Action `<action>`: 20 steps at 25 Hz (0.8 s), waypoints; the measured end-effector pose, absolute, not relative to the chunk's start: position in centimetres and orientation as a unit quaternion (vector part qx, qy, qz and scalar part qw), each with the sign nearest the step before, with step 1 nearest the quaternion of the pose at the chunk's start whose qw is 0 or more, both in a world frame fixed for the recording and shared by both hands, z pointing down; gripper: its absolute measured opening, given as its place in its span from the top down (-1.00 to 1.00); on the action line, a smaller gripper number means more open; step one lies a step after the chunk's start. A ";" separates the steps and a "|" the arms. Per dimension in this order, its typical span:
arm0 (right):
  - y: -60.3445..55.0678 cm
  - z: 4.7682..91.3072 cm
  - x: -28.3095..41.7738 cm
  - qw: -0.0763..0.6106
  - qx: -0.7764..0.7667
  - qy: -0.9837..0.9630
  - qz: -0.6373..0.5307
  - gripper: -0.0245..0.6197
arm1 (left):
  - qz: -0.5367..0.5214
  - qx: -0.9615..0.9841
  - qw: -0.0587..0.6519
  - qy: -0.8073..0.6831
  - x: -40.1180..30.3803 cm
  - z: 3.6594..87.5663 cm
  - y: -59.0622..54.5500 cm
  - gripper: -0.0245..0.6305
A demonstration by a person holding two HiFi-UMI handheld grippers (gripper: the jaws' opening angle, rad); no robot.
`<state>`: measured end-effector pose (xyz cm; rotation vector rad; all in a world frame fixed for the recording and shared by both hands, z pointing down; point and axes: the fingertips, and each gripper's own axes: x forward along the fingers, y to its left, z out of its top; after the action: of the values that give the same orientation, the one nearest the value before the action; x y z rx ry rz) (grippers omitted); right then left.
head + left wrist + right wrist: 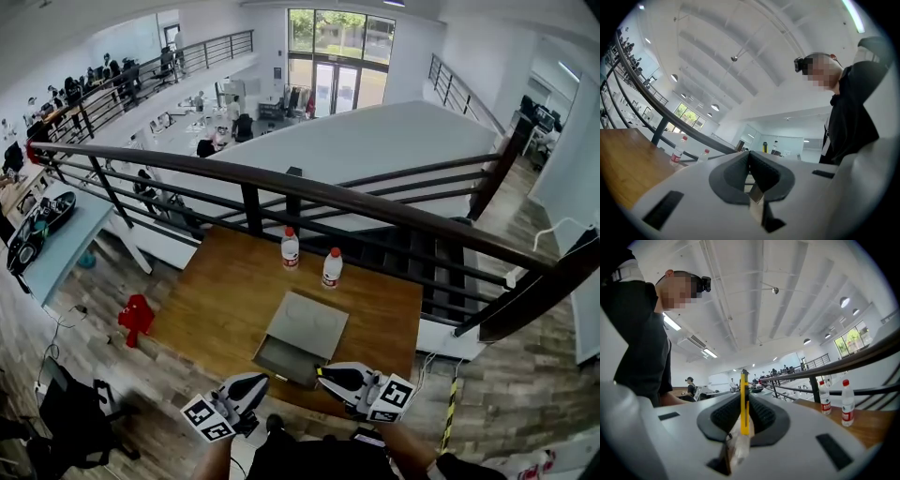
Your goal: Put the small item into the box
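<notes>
Wooden worktop beside a railing, grey box on it.
Right gripper fingers clench the thin yellow item; left gripper fingers are closed and empty. It seems best to release only above the box opening.

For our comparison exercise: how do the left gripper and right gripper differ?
The right gripper is shut on a thin yellow item; the left gripper is shut, empty. The bottles show left of the left gripper, right of the right gripper. Both tilt upward.
</notes>
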<state>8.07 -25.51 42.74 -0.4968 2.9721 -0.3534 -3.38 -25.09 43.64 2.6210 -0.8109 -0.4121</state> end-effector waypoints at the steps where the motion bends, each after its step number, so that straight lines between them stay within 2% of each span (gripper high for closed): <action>1: -25.9 42.8 7.1 0.051 -0.166 0.978 -0.116 0.73 | -0.146 0.929 0.183 -0.285 -4.4 43.8 -25.6 0.88; 15: -28.9 46.2 1.0 -0.025 -0.223 0.968 -0.108 0.73 | -0.172 0.927 0.237 -0.235 -9.8 48.2 -28.0 0.88; 20: -31.8 49.0 -1.6 -0.068 -0.233 0.967 -0.083 0.74 | -0.160 0.933 0.231 -0.224 -11.1 50.2 -29.2 0.88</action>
<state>-1.63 -31.79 49.05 -0.7645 3.1751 -0.2721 -11.06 -29.16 50.17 2.5658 -0.6160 -0.4395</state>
